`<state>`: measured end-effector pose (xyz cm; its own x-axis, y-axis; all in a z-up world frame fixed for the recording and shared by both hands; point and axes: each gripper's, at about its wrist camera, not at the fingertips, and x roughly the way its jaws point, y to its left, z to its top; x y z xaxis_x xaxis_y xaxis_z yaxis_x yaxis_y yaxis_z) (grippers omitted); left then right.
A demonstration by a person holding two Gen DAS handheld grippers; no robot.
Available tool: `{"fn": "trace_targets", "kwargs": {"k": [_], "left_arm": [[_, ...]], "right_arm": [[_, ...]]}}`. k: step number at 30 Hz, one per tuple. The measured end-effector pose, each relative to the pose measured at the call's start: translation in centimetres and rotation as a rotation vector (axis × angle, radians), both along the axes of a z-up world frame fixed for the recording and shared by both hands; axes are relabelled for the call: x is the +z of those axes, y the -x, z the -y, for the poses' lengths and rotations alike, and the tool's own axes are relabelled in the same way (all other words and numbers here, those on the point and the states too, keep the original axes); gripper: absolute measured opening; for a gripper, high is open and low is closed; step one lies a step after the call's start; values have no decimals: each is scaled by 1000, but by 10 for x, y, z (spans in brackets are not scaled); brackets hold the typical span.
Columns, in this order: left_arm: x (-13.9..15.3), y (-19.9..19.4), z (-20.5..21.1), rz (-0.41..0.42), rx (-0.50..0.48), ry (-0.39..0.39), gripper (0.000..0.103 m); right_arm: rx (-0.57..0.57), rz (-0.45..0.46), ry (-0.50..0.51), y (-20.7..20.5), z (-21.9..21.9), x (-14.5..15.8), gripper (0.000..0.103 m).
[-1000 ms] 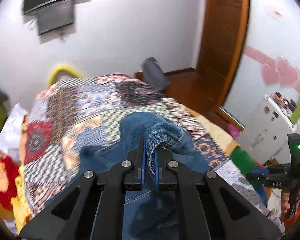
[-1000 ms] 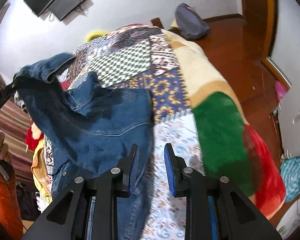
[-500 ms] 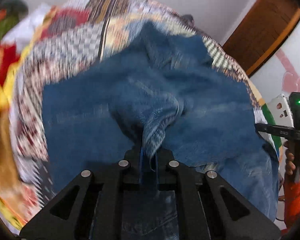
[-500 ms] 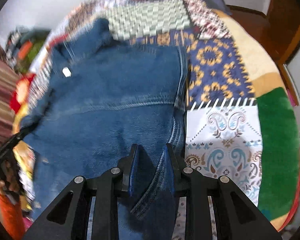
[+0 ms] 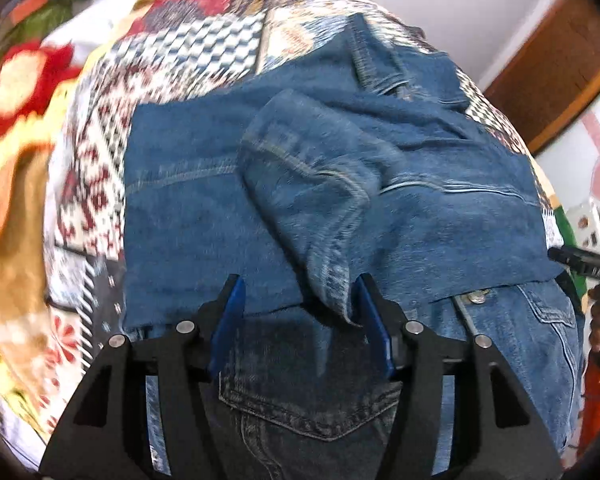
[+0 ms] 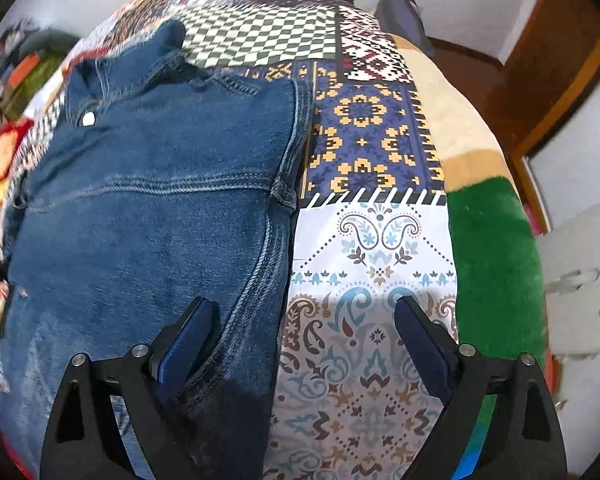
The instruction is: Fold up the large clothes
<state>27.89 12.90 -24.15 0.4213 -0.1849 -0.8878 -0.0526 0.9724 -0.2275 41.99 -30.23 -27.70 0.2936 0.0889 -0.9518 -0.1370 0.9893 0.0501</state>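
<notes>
Both tongs, left [image 5: 300, 304] and right [image 6: 302, 326], gape wide over denim jacket [image 6: 152, 200].

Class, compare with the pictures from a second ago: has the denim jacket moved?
Yes. The denim jacket, then held up, now lies flat on the patchwork quilt, released by the open left gripper and right gripper.

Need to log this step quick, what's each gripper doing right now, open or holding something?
Left gripper: open, holding nothing; a fold of the denim jacket lies loose between its fingers.
Right gripper: open, empty, over the jacket's edge and the patchwork blanket.
</notes>
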Motion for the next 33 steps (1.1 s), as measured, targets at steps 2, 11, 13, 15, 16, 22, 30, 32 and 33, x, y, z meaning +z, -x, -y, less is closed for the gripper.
{"fn": "trace_targets", "kwargs": {"k": [2, 11, 13, 15, 16, 22, 30, 32, 33], "left_arm": [[11, -5, 9, 36, -55, -31, 56], [-6, -61, 37, 14, -116, -141, 56], [-8, -66, 33, 25, -90, -120, 56], [-6, -70, 30, 39, -68, -100, 53], [-3, -69, 27, 54, -57, -95, 48], [12, -59, 4, 104, 14, -130, 29], [21, -25, -50, 137, 157, -84, 28], [9, -15, -63, 95, 171, -54, 28], [4, -13, -65, 78, 173, -54, 28]], "right_arm": [[-13, 5, -40, 2, 4, 5, 91], [-21, 42, -131, 13, -3, 24, 92], [-27, 41, -140, 13, -2, 24, 92], [-34, 38, -141, 15, 2, 23, 92], [-38, 36, -141, 15, 4, 22, 92], [-79, 21, -172, 12, 14, 19, 92], [-60, 32, -165, 9, 6, 23, 92], [-52, 29, -158, 8, 2, 22, 92], [-50, 27, -157, 8, 1, 21, 92]]}}
